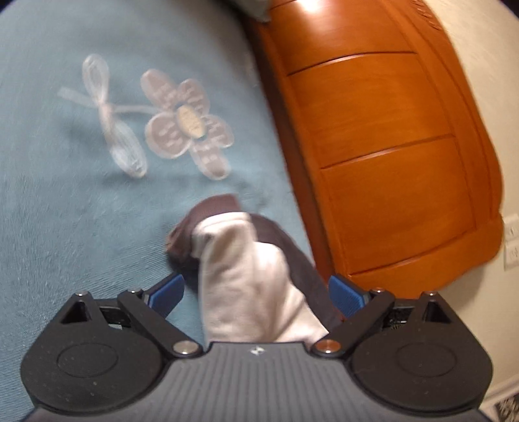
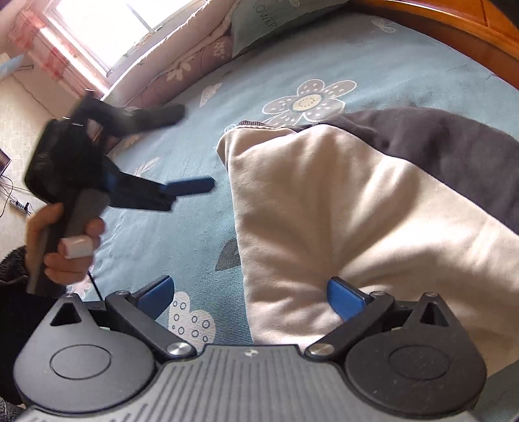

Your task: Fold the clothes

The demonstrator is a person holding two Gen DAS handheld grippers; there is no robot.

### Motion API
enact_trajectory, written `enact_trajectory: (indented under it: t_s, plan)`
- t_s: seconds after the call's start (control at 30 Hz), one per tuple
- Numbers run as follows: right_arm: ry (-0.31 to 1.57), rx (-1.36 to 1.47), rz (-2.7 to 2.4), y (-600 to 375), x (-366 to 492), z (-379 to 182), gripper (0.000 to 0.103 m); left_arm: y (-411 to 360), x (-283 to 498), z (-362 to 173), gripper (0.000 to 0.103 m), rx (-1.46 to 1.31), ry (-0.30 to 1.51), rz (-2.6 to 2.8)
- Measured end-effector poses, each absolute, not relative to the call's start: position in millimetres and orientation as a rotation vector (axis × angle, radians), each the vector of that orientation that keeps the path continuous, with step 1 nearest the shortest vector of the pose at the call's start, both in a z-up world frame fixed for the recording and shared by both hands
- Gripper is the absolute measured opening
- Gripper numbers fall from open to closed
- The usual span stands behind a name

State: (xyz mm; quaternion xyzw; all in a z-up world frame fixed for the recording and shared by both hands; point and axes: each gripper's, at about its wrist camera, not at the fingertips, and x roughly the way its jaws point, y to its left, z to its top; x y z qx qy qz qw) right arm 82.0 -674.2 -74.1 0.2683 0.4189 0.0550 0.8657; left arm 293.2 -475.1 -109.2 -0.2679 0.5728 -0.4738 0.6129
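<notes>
A cream and dark grey garment lies bunched on the blue flowered bed sheet. In the left wrist view it runs forward between the fingers of my left gripper, which is open with its blue pads wide apart. In the right wrist view the garment fills the right half, cream part near, dark part behind. My right gripper is open; the cream edge lies between its pads and against the right one. The left gripper, held by a hand, hovers just left of the garment's far edge.
An orange wooden headboard borders the bed on the right. A pillow and a flowered quilt lie at the far end below a bright window. A dark long item shows behind the left gripper.
</notes>
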Motion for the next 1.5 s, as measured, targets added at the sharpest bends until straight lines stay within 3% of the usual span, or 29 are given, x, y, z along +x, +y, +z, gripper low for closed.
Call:
enact_trajectory:
  t_s: [0.17,0.47,0.7,0.87,1.0,1.1,1.33,1.5]
  plan:
    - [0.895,0.467,0.116,-660,85,-74,0.103,-509,306,-136,0.095,-0.743,1.37,-1.134]
    - [0.883,0.375,0.097,-643,76,-77,0.103,-538,309,-69,0.095,-0.565,1.112,-1.307]
    - [0.861,0.356,0.097,-658,64,-47,0.103,-495,316,-88,0.096,-0.307,1.185,-1.153]
    - [0.794,0.352,0.051,-690,61,-22,0.103,-479,321,-48,0.096,-0.332,1.071,-1.162]
    - [0.91,0.526,0.054,-703,66,-62,0.103,-516,292,-27,0.097,-0.318,1.033,-1.344]
    - [0.917,0.488,0.054,-693,53,-68,0.103,-543,263,-35,0.097,-0.273,1.044,-1.413]
    - [0.769,0.515,-0.033,-755,16,-2,0.103,-555,250,-92,0.097,-0.226,1.166,-1.379]
    - [0.663,0.814,-0.04,-844,32,-7,0.103,-543,251,-97,0.094,-0.238,1.18,-1.404]
